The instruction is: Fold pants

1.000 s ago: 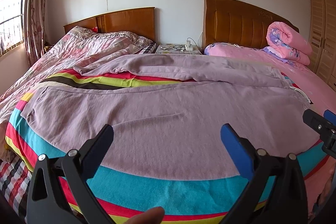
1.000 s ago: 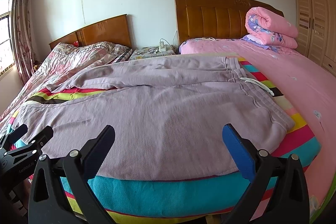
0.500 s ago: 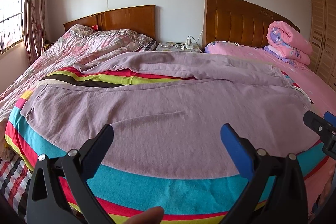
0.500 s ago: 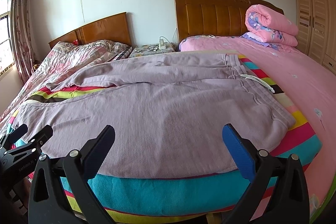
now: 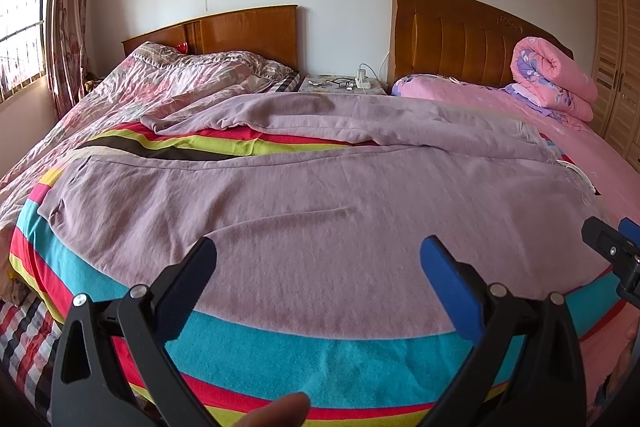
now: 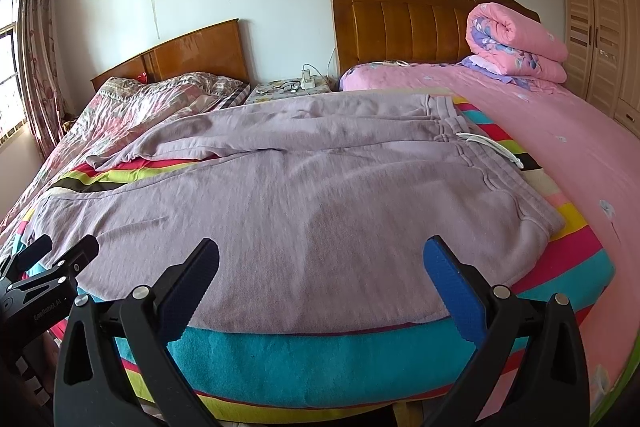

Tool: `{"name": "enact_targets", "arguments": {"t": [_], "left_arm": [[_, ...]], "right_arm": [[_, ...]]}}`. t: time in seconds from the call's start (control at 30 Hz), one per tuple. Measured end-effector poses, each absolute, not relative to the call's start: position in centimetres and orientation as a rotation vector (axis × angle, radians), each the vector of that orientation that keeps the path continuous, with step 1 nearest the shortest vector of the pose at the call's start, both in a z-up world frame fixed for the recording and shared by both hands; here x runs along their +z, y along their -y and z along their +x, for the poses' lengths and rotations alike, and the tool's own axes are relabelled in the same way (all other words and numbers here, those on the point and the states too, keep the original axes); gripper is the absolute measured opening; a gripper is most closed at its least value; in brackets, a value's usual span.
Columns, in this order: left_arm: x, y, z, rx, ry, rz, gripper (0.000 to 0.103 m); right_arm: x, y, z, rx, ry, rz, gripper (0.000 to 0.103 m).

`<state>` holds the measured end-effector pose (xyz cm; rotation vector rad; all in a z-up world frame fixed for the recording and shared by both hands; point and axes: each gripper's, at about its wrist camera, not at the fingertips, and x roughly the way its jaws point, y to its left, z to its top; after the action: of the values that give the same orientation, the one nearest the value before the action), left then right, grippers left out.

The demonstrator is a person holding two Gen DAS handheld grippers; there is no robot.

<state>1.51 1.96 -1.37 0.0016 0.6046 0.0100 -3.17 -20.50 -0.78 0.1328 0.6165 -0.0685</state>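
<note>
Lilac sweatpants lie spread flat on a striped blanket over the bed, waistband to the right, legs running left. The far leg is rumpled. My left gripper is open and empty, just above the near edge of the near leg. My right gripper is open and empty over the near edge close to the hip. Each gripper shows at the edge of the other's view: the right gripper in the left wrist view, the left gripper in the right wrist view.
A rolled pink quilt lies at the head of the pink bed. A second bed with a floral cover stands on the left. A nightstand sits between the headboards. A wardrobe stands on the right.
Both views have crept slightly closer to and lower over the pants. The grippers stay open and nothing was grasped.
</note>
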Motion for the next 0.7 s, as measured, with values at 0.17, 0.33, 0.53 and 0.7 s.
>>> {"name": "enact_targets", "arguments": {"t": [0.17,0.33,0.53,0.7], "left_arm": [[-1.5,-2.2,2.1,0.015,-0.613,0.01,0.102],[-1.7,-2.3,3.4,0.008,-0.629,0.031,0.102],[-1.7,-2.4,6.1,-0.01,-0.657,0.045,0.102],[-1.9,-2.6,9.9,-0.014,-0.734,0.027,0.102]], "right_arm": [[-1.2,20.4,-2.9,-0.068,-0.631,0.125,0.099],[-1.7,20.4,-2.0,-0.067,-0.654,0.106,0.099],[-2.0,21.1,0.2,-0.081,-0.676,0.094,0.099],[-2.2,22.3,3.1,-0.1,-0.718,0.101,0.099]]}}
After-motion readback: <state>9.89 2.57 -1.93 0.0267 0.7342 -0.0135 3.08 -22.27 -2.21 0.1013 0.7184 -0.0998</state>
